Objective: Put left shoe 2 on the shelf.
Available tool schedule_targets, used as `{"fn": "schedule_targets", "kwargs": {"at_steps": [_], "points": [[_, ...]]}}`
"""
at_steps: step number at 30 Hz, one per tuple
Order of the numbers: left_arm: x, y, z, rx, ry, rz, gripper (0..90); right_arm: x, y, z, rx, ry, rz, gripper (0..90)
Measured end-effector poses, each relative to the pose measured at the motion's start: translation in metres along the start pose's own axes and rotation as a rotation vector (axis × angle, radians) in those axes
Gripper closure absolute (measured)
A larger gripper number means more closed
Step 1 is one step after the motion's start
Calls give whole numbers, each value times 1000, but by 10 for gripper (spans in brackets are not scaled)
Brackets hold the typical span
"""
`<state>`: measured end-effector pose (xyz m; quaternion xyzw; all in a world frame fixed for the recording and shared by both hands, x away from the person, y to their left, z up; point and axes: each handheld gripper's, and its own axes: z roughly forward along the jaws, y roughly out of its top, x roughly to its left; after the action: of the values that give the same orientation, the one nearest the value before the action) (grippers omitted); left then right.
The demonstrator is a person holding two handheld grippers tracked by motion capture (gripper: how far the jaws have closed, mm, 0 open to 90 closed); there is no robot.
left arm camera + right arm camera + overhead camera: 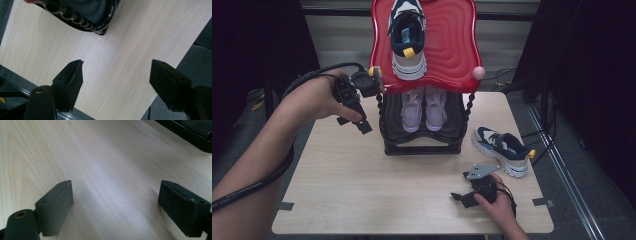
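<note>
A two-level shoe rack (422,145) stands at the table's far middle. A navy and white sneaker (408,37) lies on its red top shelf (452,45), and a pale lilac pair (424,107) sits on the black lower shelf. A matching navy and white sneaker (503,149) lies on the table to the right of the rack. My left gripper (354,124) hangs just left of the rack, pointing down at the table, open (116,62) and holding nothing. My right gripper (460,199) rests low near the front right, open (116,183) over bare wood.
The light wooden table (362,185) has tape marks at its front corners. The rack's black corner and beaded post (82,20) lie ahead of the left jaws. The rack's black base (190,132) lies far ahead of the right jaws. A pink knob (478,72) sticks out at the red shelf's right corner.
</note>
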<state>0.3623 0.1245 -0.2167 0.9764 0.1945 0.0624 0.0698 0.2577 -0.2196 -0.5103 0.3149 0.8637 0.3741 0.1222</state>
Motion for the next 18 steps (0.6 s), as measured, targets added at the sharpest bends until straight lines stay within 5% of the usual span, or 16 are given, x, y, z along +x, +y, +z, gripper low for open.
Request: {"fn": "schedule_targets", "kwargs": {"at_steps": [18], "points": [[-5, -16, 66, 33, -54, 5, 266, 0, 0, 0, -1, 1, 3, 123]]}}
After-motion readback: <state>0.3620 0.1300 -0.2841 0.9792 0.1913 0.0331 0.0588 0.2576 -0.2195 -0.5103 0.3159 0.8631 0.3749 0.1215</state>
